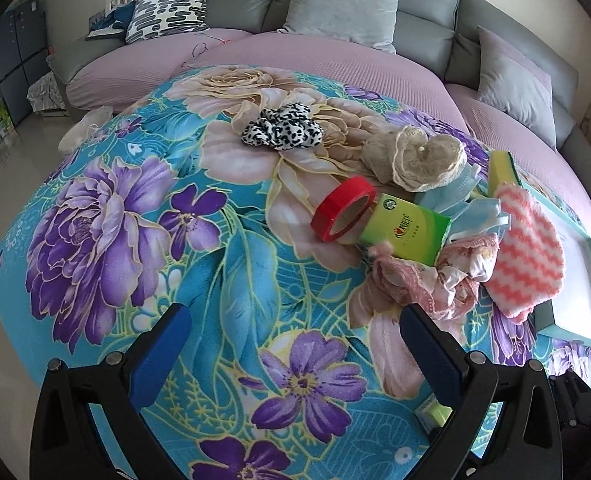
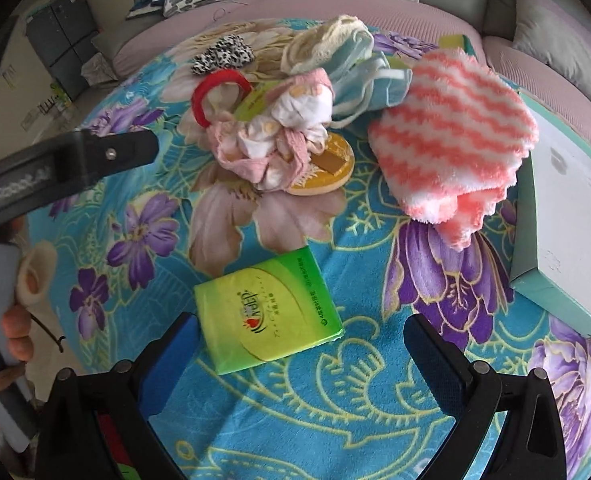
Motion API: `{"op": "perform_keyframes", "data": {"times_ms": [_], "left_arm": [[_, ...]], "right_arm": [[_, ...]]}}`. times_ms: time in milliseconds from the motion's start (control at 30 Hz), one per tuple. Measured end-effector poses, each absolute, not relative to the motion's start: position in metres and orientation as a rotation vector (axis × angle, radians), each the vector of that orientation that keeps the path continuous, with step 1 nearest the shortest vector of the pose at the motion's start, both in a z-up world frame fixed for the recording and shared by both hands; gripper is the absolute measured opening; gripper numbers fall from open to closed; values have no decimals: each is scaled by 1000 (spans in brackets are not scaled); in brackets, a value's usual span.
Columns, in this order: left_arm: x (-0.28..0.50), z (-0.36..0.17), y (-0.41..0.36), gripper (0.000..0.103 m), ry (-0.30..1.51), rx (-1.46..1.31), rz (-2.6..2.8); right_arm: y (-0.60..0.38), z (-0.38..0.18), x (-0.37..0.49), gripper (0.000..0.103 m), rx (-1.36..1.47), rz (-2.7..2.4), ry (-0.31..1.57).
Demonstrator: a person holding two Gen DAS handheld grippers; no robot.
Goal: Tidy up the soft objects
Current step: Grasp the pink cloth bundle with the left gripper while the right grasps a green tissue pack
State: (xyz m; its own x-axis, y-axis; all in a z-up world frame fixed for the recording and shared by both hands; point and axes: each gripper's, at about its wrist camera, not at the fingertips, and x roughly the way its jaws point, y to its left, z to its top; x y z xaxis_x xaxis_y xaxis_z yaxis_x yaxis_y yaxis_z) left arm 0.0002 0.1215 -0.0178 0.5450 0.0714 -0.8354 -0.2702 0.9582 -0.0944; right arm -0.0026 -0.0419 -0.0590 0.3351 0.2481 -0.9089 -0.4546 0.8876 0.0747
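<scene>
Both tools empty, jaws spread: right tool (image 2: 299,352) hovers low over tissue pack (image 2: 269,314) at lower centre, left tool (image 1: 295,344) over bare blanket (image 1: 135,200); judged best to straddle the pack's short sides squarely, closing gently toward tray (image 2: 567,208) at right.

Left gripper (image 1: 295,334) & right gripper (image 2: 301,342) both low w/ jaws spread wide, nothing between them, blue pads facing inward, left one also seen side-on in right wrist view, fingertips (image 2: 15,332) curled on grip.
</scene>
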Motion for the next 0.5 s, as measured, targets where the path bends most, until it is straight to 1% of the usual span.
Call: {"op": "perform_keyframes", "data": {"times_ms": [267, 500], "left_arm": [[5, -16, 115, 103, 1005, -229, 193], [16, -7, 96, 103, 1033, -221, 156]], "right_arm": [[-18, -73, 6, 101, -256, 412, 1114], [-41, -73, 19, 98, -173, 326, 1109]]}}
